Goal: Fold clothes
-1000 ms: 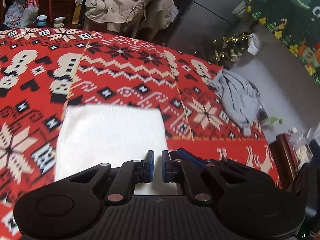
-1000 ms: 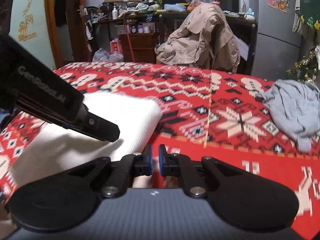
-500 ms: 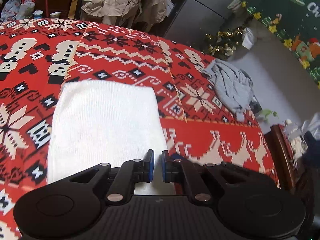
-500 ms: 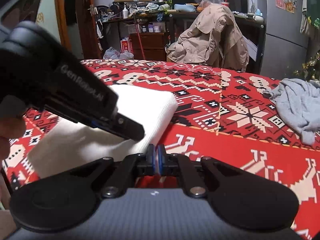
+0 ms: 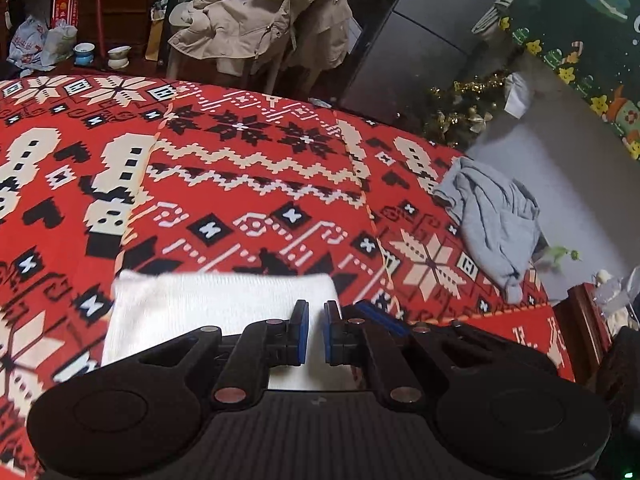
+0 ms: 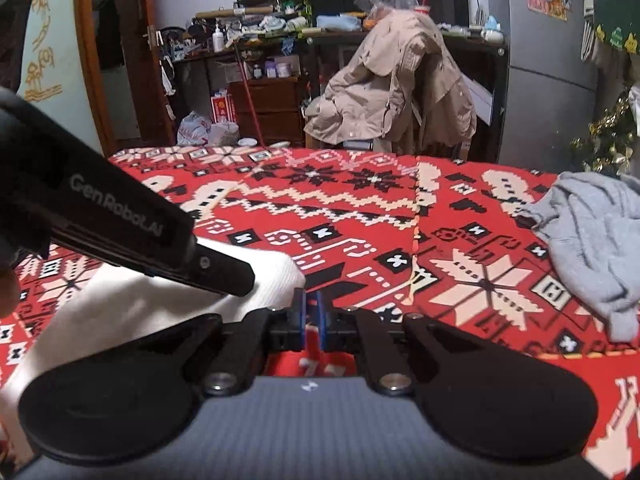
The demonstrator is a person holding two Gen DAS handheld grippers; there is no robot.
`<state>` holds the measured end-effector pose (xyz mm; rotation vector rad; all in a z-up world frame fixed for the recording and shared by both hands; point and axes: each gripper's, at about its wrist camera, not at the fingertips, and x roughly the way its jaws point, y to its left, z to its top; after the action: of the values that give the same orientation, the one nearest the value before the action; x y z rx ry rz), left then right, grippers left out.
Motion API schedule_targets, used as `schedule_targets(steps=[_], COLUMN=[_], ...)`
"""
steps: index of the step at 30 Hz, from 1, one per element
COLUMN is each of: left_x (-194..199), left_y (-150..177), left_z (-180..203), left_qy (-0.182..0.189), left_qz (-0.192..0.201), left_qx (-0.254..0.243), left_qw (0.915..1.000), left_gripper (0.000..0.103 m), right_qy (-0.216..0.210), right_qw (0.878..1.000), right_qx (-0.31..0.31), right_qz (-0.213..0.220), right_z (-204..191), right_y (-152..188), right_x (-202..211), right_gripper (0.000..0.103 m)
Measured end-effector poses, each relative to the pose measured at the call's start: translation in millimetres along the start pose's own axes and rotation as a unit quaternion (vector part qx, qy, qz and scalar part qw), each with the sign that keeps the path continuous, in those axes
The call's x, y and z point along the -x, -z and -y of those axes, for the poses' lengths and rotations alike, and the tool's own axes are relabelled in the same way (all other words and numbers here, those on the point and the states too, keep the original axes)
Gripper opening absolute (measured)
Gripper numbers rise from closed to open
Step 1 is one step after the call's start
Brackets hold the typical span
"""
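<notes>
White knit garment, folded into a neat rectangle, lies flat near the front edge of a bed covered by a red patterned blanket. Closest to the camera in the left wrist view, the left gripper hovers over the rectangle's near right corner, its blue-padded jaws slightly apart and holding nothing. In the right wrist view, the right gripper sits just past that same corner, over bare blanket, its jaws showing a narrow gap with nothing between them.

Farther back, toward the bed's right edge and well apart from the white piece, a grey garment lies crumpled in a heap. Beyond the bed, a beige coat hangs over a chair.

Judging progress: the white piece looks tidily folded, while the grey one is plainly unfolded, so at least that remains. Whether the white rectangle needs another fold cannot be told.

Only the right wrist view shows the left gripper from the side, its tip just above the white fabric. Only the left wrist view shows the rectangle's square far edge and the floor past the bed's right edge.
</notes>
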<state>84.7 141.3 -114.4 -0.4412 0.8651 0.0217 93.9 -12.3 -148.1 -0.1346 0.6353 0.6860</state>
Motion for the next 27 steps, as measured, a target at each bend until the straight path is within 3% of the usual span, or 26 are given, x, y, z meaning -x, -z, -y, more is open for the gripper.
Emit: schedule_targets(steps=[18,27], left_x=[-0.2,0.9], left_y=[-0.1,1.0], left_z=[-6.1,-6.2], left_qy=[0.018,0.022], left_qz=[-0.002,-0.003], left_qx=[0.023,0.024], left_qw=[0.9996,0.9995], left_gripper=[0.006,0.006], right_qy=[-0.002,-0.006], right_qw=[1.000,0.999], right_qx=[0.022,0.035], right_qz=[0.003,0.005], right_z=[-9.2,-16.7], right_y=[-7.1,12.4], right_x=[-22.5,6.4], right_gripper=[0.003,0.003])
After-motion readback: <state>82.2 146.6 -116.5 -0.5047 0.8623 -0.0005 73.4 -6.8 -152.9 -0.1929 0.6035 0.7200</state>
